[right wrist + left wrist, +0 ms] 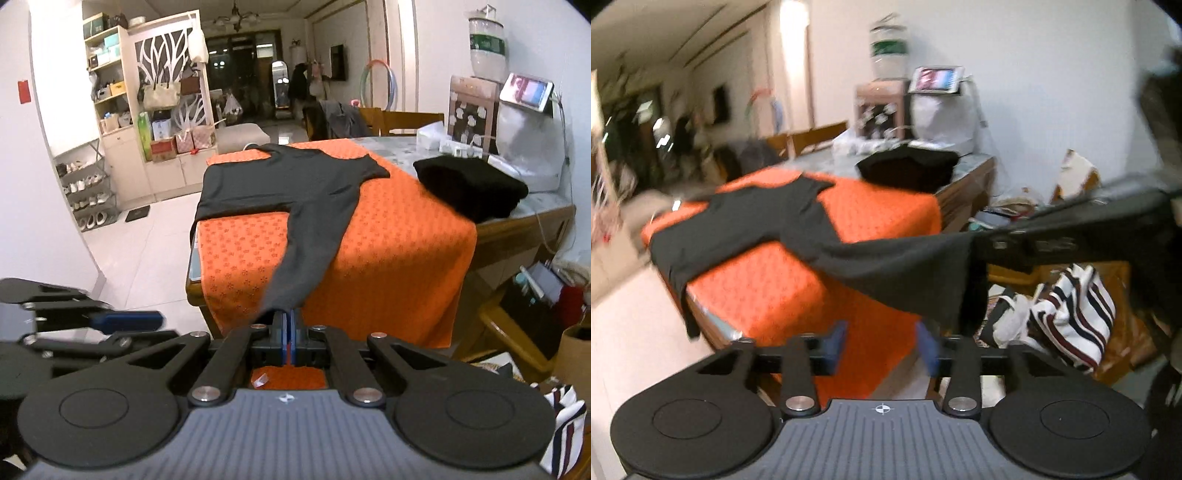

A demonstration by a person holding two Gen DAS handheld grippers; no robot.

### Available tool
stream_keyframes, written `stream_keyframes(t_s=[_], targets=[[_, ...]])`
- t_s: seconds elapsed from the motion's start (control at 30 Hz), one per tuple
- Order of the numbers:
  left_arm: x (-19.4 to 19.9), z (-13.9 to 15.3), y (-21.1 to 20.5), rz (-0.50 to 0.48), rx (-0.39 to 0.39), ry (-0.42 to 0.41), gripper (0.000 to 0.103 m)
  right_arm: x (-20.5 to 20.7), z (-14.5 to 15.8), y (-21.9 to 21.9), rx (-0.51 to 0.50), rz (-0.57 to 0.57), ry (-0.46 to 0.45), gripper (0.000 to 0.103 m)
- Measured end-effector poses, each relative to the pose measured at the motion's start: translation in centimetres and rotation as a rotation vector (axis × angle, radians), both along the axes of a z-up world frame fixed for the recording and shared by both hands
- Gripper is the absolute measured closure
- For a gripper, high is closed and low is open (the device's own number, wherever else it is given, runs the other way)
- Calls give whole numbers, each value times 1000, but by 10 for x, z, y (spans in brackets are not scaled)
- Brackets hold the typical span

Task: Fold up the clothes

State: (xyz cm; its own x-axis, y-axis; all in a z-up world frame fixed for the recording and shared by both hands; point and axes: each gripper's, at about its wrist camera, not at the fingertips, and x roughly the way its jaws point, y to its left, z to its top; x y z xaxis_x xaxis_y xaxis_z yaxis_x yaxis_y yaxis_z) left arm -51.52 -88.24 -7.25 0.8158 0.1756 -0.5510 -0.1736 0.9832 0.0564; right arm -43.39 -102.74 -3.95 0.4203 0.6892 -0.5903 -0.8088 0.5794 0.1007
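Left wrist view smeared w/ motion blur, worst at edges; bright glare strip on far wall [792,55]. Right wrist view sharp, evenly lit indoors, soft shadow across orange cloth [388,273]. Both: strong fisheye bending, dark vignette at corners.

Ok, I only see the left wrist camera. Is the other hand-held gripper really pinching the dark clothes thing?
Observer: Yes. The right hand-held gripper is shut on one end of the dark garment.
Operator: Is mine touching it too?
Observer: No. From the right wrist view, the left hand-held gripper sits off to the side, apart from the fabric.
Operator: What's past the table?
Observer: A shoe rack against the wall.
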Motion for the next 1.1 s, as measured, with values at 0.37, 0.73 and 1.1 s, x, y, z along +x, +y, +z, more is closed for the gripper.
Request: stream_keyframes(t_s=[0.37,0.73,1.1], targets=[[26,-24,-49,-99,189,-128,35,-11,18,25,-165,104,-114,101],[54,-33,-70,-74,384,-212,46,-23,34,45,-362,209,-246,101],[40,-35,-62,-150,436,-246,90,-34,43,62,-440,291,-277,100]])
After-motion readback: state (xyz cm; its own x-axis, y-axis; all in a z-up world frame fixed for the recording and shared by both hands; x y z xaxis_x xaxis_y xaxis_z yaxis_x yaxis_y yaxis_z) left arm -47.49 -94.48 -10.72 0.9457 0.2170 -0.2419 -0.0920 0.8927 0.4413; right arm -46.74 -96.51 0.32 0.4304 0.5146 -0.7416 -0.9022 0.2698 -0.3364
